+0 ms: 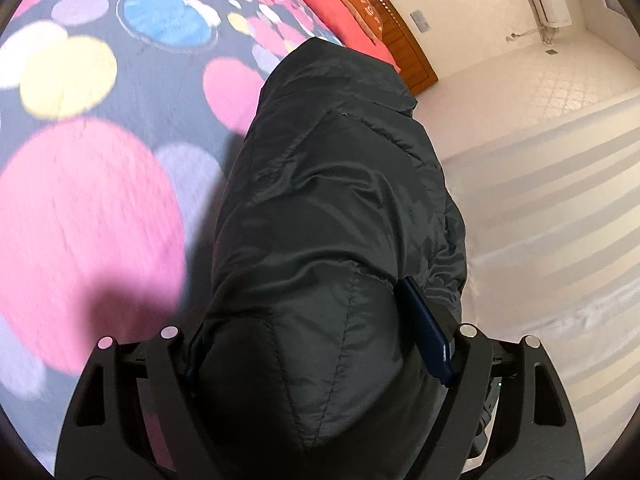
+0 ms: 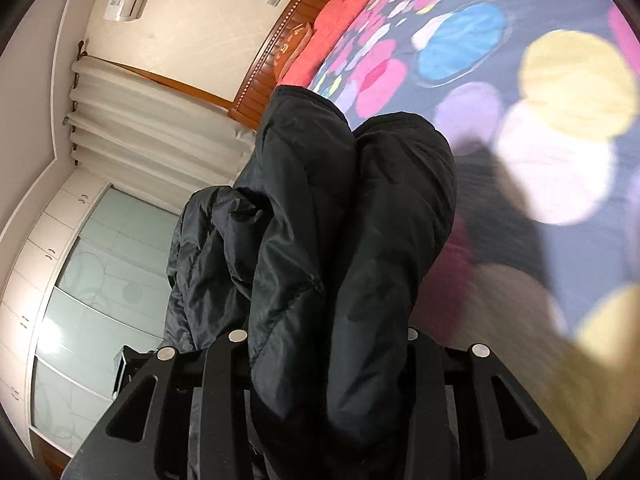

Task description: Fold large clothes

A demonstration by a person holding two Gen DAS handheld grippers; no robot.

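Your left gripper [image 1: 320,344] has its jaws clamped on a thick fold of the black jacket [image 1: 340,200], which bulges between them and rises ahead. Your right gripper [image 2: 324,344] likewise grips a bunch of the jacket [image 2: 344,220] in its jaws. The jacket hangs lifted above the bed [image 1: 100,140] with its spotted cover. Farther off lie red pillows [image 1: 320,0] against the wooden headboard [image 1: 404,48].

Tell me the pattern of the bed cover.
The bed cover is dark with coloured circles; the left wrist view shows it best.
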